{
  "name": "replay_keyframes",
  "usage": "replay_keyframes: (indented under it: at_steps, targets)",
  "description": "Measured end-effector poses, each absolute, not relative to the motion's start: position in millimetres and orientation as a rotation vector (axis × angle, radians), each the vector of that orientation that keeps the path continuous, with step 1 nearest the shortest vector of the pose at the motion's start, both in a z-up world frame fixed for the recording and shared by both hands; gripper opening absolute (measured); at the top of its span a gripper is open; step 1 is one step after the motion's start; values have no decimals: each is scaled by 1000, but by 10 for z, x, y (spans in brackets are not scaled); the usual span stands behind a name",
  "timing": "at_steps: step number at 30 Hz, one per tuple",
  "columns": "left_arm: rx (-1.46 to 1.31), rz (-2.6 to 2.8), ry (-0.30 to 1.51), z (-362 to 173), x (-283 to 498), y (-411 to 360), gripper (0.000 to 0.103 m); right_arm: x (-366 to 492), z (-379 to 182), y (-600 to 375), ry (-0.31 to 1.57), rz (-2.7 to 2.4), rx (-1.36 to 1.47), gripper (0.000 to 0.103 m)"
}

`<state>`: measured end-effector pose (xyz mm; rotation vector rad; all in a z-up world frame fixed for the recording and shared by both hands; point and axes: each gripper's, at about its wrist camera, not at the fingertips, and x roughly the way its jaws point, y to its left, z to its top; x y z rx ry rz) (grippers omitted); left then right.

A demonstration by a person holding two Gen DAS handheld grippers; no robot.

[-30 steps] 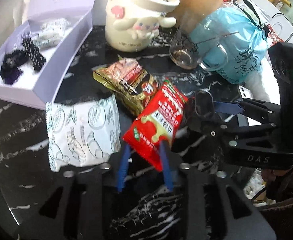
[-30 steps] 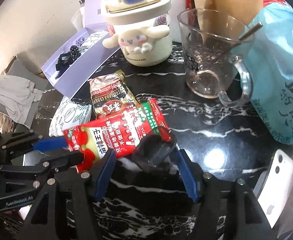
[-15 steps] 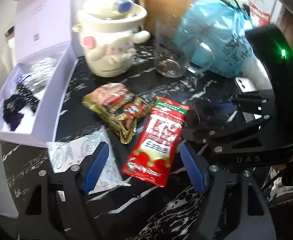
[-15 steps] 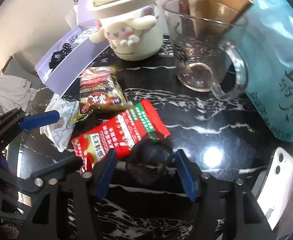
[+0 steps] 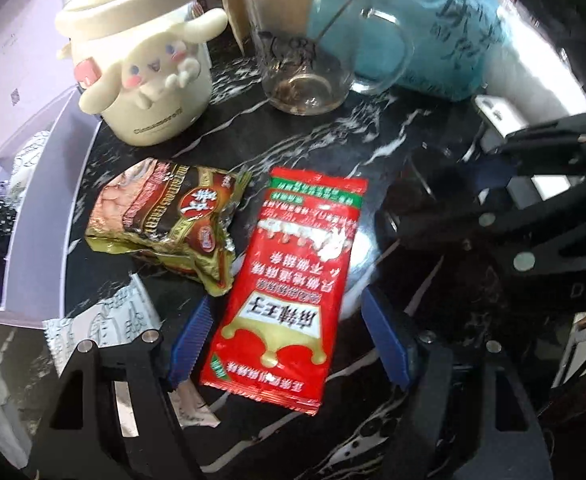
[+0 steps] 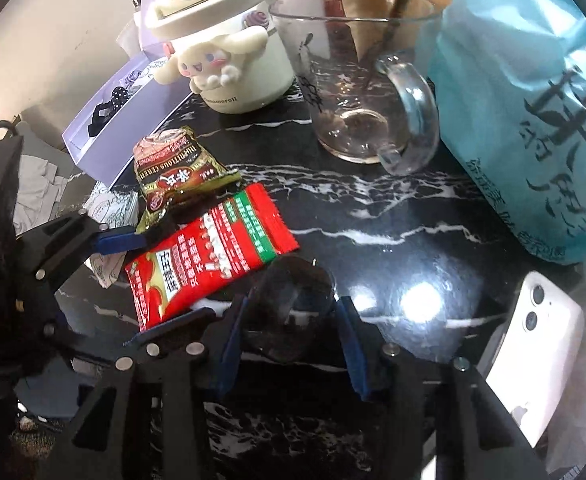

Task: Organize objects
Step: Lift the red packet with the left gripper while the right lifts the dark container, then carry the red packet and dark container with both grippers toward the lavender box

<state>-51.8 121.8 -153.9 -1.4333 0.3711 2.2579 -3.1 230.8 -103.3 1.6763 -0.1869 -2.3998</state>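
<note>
A red snack packet (image 5: pixel 293 280) lies flat on the black marble table (image 5: pixel 313 136), between the wide-open fingers of my left gripper (image 5: pixel 289 340); nothing is gripped. It also shows in the right wrist view (image 6: pixel 209 264). A brown-gold cereal packet (image 5: pixel 165 224) lies just left of it, and a white patterned packet (image 5: pixel 109 320) lies at the near left. My right gripper (image 6: pixel 289 320) has its jaws around a small dark round glass (image 6: pixel 289 312).
A cream character pot (image 5: pixel 141 72), a glass mug (image 5: pixel 309 60) with a stirrer and a blue bag (image 5: pixel 433 20) stand at the back. An open lilac box (image 5: pixel 33 184) with hair ties is at the left. A white phone (image 6: pixel 533 352) lies at the right.
My left gripper let go of the red packet and opened wide; the packet now lies flat on the table. The right gripper still holds the dark glass and barely moved.
</note>
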Motion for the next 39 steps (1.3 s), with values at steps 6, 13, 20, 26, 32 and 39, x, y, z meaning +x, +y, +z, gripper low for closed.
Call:
replay_keyframes:
  at_steps: [6,13,20,26,32,39]
  targets:
    - [-1406,2261,347,-1546,-535,1238,54,14,-1034,2361,-200,-2389,1673,44]
    - [-1438,2257,285,-1517,-584,1230,46,46,-1017,2391,-232,-2384,1666,43]
    - [-1477,2252,185,-1401,-532,1210,46,91,-921,2444,-253,-2381,1671,41]
    - [-1453,2277,185,-1137,-449,1205,46,142,-705,2425,-230,-2388,1641,41]
    - [-1430,2312,190,-821,-395,1147,46,156,-441,2323,-195,-2379,1601,41]
    - [-1412,2375,133,-432,-299,962,46,162,-161,2107,-127,-2347,1543,41]
